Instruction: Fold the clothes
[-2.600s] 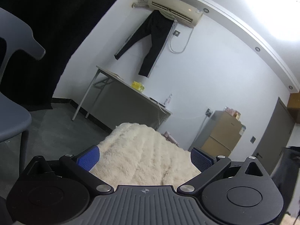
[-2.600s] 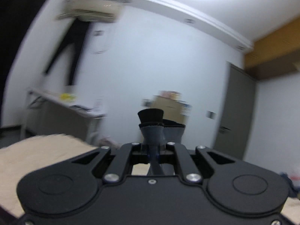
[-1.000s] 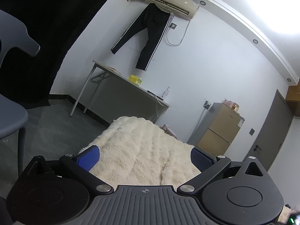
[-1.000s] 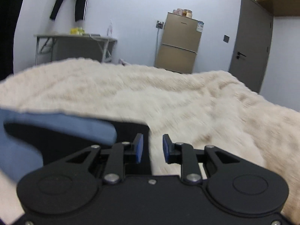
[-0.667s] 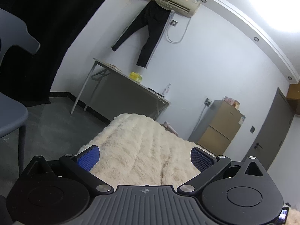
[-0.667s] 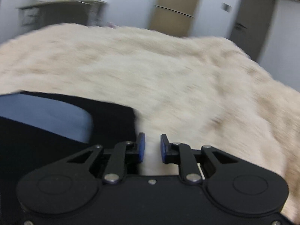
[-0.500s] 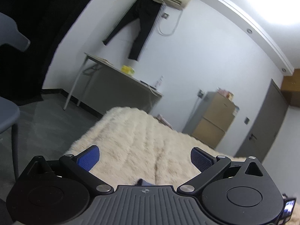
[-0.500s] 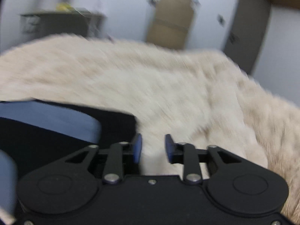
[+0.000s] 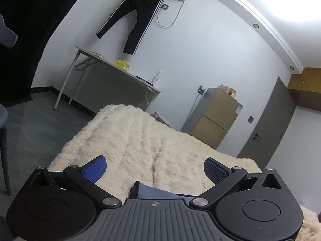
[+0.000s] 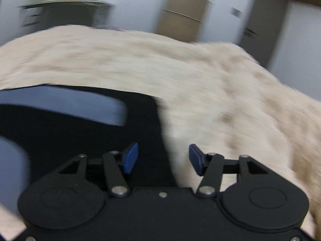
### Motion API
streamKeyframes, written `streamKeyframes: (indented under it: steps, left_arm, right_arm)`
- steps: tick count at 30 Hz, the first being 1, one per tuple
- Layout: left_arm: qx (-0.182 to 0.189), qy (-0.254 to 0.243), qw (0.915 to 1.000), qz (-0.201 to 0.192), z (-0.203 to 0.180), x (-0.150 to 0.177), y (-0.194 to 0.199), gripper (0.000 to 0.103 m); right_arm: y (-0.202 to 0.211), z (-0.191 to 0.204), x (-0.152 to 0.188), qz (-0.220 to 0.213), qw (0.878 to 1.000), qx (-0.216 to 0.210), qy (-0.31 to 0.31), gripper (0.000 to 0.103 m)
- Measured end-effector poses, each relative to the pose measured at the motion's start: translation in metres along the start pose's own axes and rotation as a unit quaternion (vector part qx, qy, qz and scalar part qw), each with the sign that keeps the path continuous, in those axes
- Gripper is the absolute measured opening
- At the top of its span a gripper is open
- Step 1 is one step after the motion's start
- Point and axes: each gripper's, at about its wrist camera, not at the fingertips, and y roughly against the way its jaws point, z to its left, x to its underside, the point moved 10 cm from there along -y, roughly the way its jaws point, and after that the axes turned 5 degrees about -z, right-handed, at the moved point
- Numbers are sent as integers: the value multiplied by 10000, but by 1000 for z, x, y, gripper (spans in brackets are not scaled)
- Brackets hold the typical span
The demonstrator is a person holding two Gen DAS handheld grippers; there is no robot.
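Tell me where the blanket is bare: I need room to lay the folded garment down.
The fluffy blanket is bare from the left gripper out to its far edge near the grey table and the fridge. Nearest both grippers, the black and blue garment takes the room, left of the right gripper.

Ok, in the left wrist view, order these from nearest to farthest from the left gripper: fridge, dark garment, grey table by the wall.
1. dark garment: just under the left gripper, on the cream blanket.
2. fridge: beyond the blanket, right.
3. grey table: back wall, left. It ranks close to the fridge, so that order is unsure.
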Motion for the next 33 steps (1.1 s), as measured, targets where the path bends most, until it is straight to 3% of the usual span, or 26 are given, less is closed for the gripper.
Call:
streamKeyframes:
  steps: [3, 6, 9, 11, 13, 15, 18, 23, 31, 33]
  left_arm:
    - [28, -2, 10000, 8, -1, 0, 1, 103]
    - [22, 18, 10000, 11, 0, -1, 2, 103]
    - [34, 88, 10000, 22, 2, -2, 3, 103]
    - [56, 132, 9999, 3, 3, -4, 5, 103]
    - [72, 158, 9998, 6, 4, -4, 6, 103]
    - [78, 169, 9998, 25, 5, -4, 7, 103]
    - [69, 173, 9998, 28, 5, -4, 6, 103]
    - [34, 157, 9999, 26, 4, -2, 5, 103]
    - [6, 132, 9998, 118, 4, 0, 7, 103]
    - [36, 125, 9998, 181, 3, 1, 7, 103]
  right_arm:
    - [26, -13, -8, -74, 9986, -125, -518, 61]
    - [48, -1, -11, -74, 9928, -636, -1012, 64]
    - [82, 16, 6, 244, 9678, -1588, -1935, 64]
    - [88, 15, 16, 412, 9569, -1660, -2346, 64]
    - [88, 5, 34, 607, 9371, -1700, -2987, 64]
    - [79, -5, 42, 670, 9256, -1766, -3281, 64]
    - [70, -15, 50, 659, 8981, -1948, -3888, 64]
    - [51, -10, 48, 571, 8741, -1992, -4393, 63]
    - [13, 5, 45, 443, 8703, -1661, -4616, 58]
    - [1, 3, 40, 387, 8613, -1611, -4803, 42]
